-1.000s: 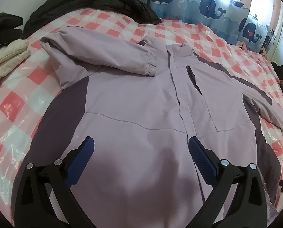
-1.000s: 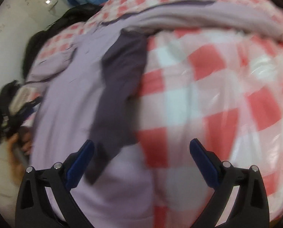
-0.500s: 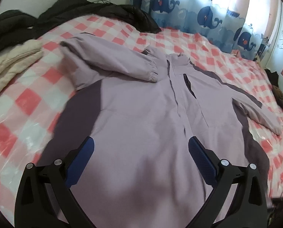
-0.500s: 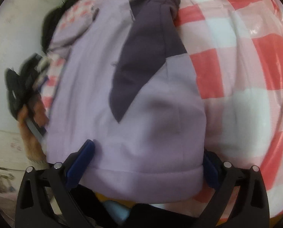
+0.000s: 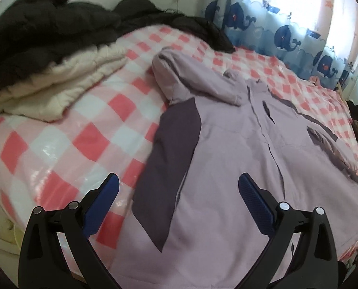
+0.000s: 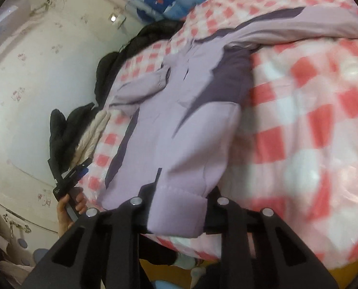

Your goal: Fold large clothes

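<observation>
A large lilac jacket (image 5: 231, 149) with dark purple side panels lies front up on the pink checked bed (image 5: 65, 144). Its left sleeve is folded across the chest. My left gripper (image 5: 179, 195) is open and empty, hovering over the jacket's lower left side near the dark panel. In the right wrist view the jacket (image 6: 179, 120) stretches away from me. My right gripper (image 6: 179, 214) is shut on the jacket's bottom right hem corner, which bunches between the jaws. The left gripper also shows in the right wrist view (image 6: 70, 175), held in a hand.
A cream quilted blanket (image 5: 58, 82) and black coats (image 5: 46, 29) are piled at the bed's far left. A whale-print curtain (image 5: 287, 36) hangs behind the bed. The wall (image 6: 34, 72) runs along the bed's left side.
My right gripper closed on the jacket's hem corner. My left gripper drifted left toward the jacket's dark left panel and the bed edge.
</observation>
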`<move>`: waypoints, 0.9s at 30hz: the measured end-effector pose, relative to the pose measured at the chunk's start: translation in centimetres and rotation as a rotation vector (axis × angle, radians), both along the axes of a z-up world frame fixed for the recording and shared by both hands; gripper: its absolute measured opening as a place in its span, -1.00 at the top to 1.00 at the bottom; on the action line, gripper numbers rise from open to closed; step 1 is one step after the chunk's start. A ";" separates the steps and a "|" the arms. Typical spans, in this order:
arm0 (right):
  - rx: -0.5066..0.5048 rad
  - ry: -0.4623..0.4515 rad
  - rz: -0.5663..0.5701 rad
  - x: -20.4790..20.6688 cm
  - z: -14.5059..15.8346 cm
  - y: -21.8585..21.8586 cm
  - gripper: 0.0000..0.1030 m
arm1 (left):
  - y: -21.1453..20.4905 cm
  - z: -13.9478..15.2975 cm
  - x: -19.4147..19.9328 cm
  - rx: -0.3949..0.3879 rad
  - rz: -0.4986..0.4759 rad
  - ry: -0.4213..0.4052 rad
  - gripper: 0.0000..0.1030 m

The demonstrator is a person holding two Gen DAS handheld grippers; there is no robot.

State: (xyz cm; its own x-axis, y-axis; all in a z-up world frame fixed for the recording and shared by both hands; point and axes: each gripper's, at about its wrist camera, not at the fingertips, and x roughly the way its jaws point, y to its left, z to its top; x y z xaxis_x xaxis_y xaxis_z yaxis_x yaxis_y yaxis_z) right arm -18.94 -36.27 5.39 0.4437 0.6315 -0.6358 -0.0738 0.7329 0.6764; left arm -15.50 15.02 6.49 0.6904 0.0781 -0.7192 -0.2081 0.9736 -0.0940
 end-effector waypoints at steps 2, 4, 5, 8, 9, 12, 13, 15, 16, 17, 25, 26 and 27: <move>-0.081 0.090 0.031 -1.2 -2.0 -0.7 0.51 | -0.5 0.2 -0.2 0.018 -0.018 -0.007 -0.85; -0.172 0.196 0.029 -2.5 -4.8 -1.5 0.41 | -1.2 0.2 -0.1 0.038 -0.048 -0.008 -0.85; -0.211 0.235 0.012 -2.6 -5.6 -1.3 0.26 | -1.7 0.1 0.1 0.061 -0.068 -0.007 -0.85; -0.356 0.218 -0.108 -3.3 -4.3 -3.4 -0.02 | -3.5 -0.1 1.6 0.135 -0.114 -0.019 -0.85; -0.423 0.180 -0.149 -3.0 -2.6 -3.7 -0.14 | -4.2 -0.1 2.6 0.162 -0.132 -0.029 -0.85; -0.463 0.015 -0.208 -0.7 2.4 -2.9 -0.48 | -6.9 -0.6 7.5 0.291 -0.176 -0.053 -0.85; -0.439 -0.039 -0.211 0.6 3.7 -2.1 -0.56 | -7.5 -0.7 8.8 0.319 -0.187 -0.054 -0.85; -0.371 -0.148 -0.197 4.4 5.5 0.3 -0.71 | -9.6 -1.3 12.9 0.424 -0.211 -0.061 -0.85; -0.329 -0.186 -0.172 6.7 5.5 1.8 -0.71 | -10.4 -1.5 14.8 0.467 -0.227 -0.067 -0.85; -0.291 -0.209 -0.156 9.0 5.0 3.2 -0.71 | -10.9 -1.8 16.3 0.500 -0.235 -0.067 -0.85; -0.045 -0.141 -0.113 20.1 -4.2 8.4 -0.71 | -11.8 -7.7 28.6 0.515 -0.365 0.090 -0.85; -0.041 -0.139 -0.105 20.3 -5.4 8.3 -0.71 | -11.5 -8.6 30.1 0.528 -0.372 0.115 -0.83; -0.048 -0.118 -0.104 20.4 -6.2 9.0 -0.71 | -11.1 -9.3 31.0 0.530 -0.378 0.124 -0.66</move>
State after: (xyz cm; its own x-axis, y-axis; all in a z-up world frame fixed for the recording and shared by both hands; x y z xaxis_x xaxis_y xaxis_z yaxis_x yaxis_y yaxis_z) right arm 1.51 -27.24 -0.76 0.5784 0.5485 -0.6038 -0.0732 0.7721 0.6313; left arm 15.50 3.88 -2.81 0.6543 0.2120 -0.7259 0.1789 0.8893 0.4209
